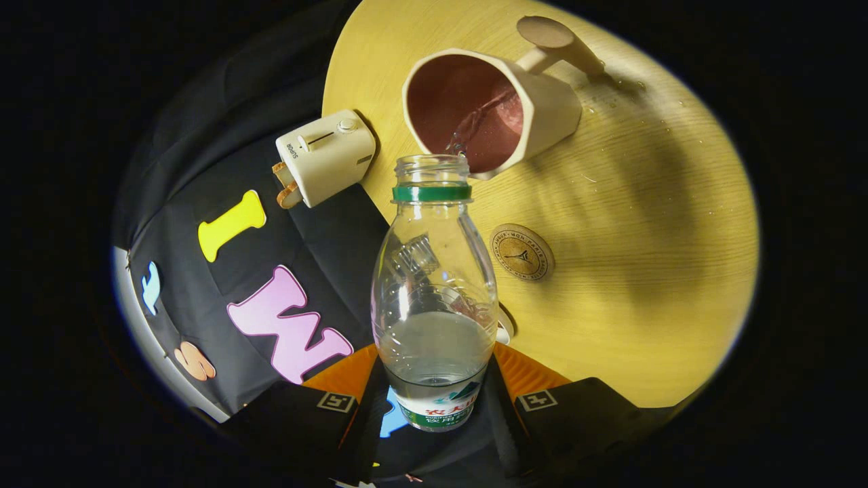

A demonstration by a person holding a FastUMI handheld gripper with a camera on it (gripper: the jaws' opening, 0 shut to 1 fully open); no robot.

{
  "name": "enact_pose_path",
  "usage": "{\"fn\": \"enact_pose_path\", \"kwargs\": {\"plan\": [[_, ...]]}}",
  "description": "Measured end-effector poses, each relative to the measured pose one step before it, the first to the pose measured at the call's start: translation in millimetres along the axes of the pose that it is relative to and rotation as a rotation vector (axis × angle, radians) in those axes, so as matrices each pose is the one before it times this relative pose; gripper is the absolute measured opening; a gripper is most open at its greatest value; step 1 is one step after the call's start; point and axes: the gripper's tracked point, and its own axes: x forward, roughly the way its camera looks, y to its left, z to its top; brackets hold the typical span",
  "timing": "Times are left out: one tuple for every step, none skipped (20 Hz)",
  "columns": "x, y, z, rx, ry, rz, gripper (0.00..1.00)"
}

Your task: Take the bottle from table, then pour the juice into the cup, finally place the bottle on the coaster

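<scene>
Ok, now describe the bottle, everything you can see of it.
The bottle is clear plastic with a green neck ring, cap off, and a label band near its base. It is held between the fingers of the tool, both pressing its lower body, and tipped forward with its mouth at the rim of the cup. A thin stream runs from its mouth into the cup. Some clear liquid remains inside.

The wooden table (651,203) carries a cup (536,108), coaster (521,253) and toaster (325,157).
</scene>
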Motion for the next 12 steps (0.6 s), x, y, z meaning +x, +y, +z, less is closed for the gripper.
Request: {"fn": "enact_pose_path", "kwargs": {"plan": [[0.43, 0.41, -1.33, 0.00904, 0.00594, -0.0059, 0.72], [0.04, 0.44, -0.23, 0.00971, 0.0047, -0.00336, 0.72], [-0.48, 0.5, 0.17, 0.01148, 0.00203, -0.00179, 0.72], [1.3, 0.7, 1.18, 0.01076, 0.00013, 0.00118, 0.71], [0.46, -0.23, 0.8, 0.0075, -0.00119, -0.00088, 0.72], [0.61, -0.25, 0.37, 0.00937, 0.00032, -0.00198, 0.72], [0.87, 0.76, -0.62, 0.012, 0.00337, -0.00033, 0.72], [0.25, 1.16, 0.42, 0.01084, 0.00016, 0.00052, 0.72], [-0.16, 0.89, -0.6, 0.0122, 0.00108, 0.00076, 0.72], [-0.85, 1.42, 0.6, 0.01496, -0.00146, 0.00239, 0.72], [-0.89, 1.27, -0.05, 0.01566, -0.00186, 0.00172, 0.72], [-1.01, 1.87, -0.8, 0.01425, 0.00138, 0.00214, 0.72]]}}
